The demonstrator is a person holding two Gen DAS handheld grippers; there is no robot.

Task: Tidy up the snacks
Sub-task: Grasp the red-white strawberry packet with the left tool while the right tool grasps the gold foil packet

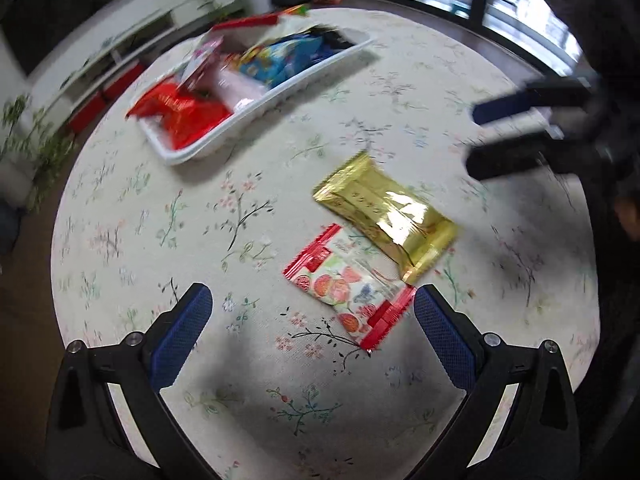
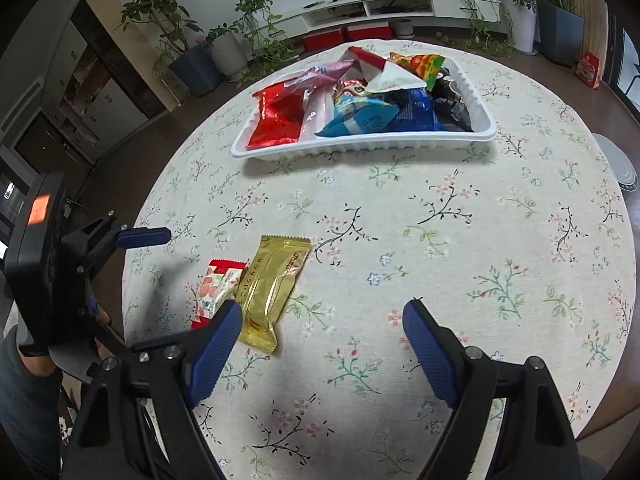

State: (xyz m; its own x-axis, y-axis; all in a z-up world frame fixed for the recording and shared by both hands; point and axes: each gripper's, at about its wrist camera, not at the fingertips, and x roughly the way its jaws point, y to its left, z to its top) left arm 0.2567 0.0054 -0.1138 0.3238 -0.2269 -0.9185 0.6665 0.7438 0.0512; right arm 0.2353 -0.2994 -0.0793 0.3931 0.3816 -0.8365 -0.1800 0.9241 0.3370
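A gold snack packet [image 1: 386, 216] [image 2: 272, 288] and a red-and-white fruit-print packet [image 1: 348, 286] [image 2: 216, 286] lie side by side on the round floral table. A white tray [image 1: 264, 110] [image 2: 360, 146] further back holds several snack bags. My left gripper [image 1: 314, 312] is open and empty just above the table, with the fruit-print packet near its right finger. It also shows at the left of the right wrist view. My right gripper [image 2: 322, 324] is open and empty, its left finger beside the gold packet. Its fingers [image 1: 508, 106] show blurred in the left wrist view.
The floral tablecloth [image 2: 440, 248] covers the round table. Potted plants [image 2: 224, 44], a low white shelf [image 2: 400, 4] with red boxes, and a dark cabinet stand beyond the table's far edge. A white round object [image 2: 618, 164] sits off the right edge.
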